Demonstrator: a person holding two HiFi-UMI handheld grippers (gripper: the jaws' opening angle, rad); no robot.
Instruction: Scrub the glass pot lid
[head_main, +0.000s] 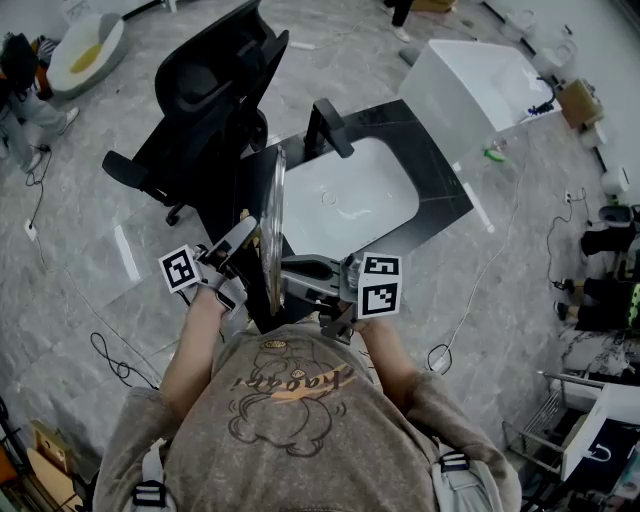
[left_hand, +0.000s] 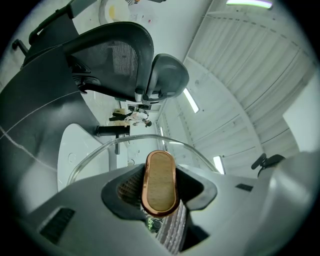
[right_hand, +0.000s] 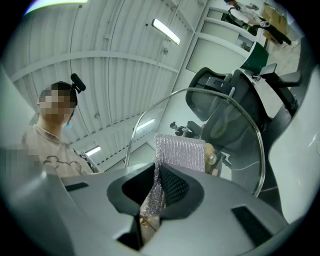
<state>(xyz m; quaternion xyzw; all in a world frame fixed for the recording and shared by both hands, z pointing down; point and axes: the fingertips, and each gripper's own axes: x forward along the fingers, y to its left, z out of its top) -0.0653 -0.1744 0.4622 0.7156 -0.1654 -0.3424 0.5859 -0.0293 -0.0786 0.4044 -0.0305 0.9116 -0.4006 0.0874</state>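
– Hard black desk (head_main: 435, 190) and grey stone floor (head_main: 120, 260) are all I see under the glass pot lid (head_main: 272, 240). That worries me.
– Where is the lid now?
– Up in the air, standing on its edge between my two grippers. It hangs over the desk, just beside the white sink (head_main: 385, 165), not over it.
– What holds it?
– Only my left gripper (left_hand: 160, 192). Its jaws are clamped on the little wooden handle (left_hand: 160, 172) in the middle of the lid. Nothing else props up the glass.
– And the other one?
– My right gripper (right_hand: 159, 187) is squeezed tight on a shiny silver scrub pad (right_hand: 181, 150). The pad looks to be against the other face of the glass, across from the handle.
– So what could go wrong?
– I think if I push hard with the pad, the lid may twist round on that smooth handle. Then it could slip out, hit the desk or the floor, and break.
– Anything else?
– The pad is floppy and pinched only at its low end. A hard rub might pull it loose, I guess. Then the bare gripper could knock the glass. Also, the black chair (head_main: 210, 90) is near on the left, so a big swing could bump the rim.
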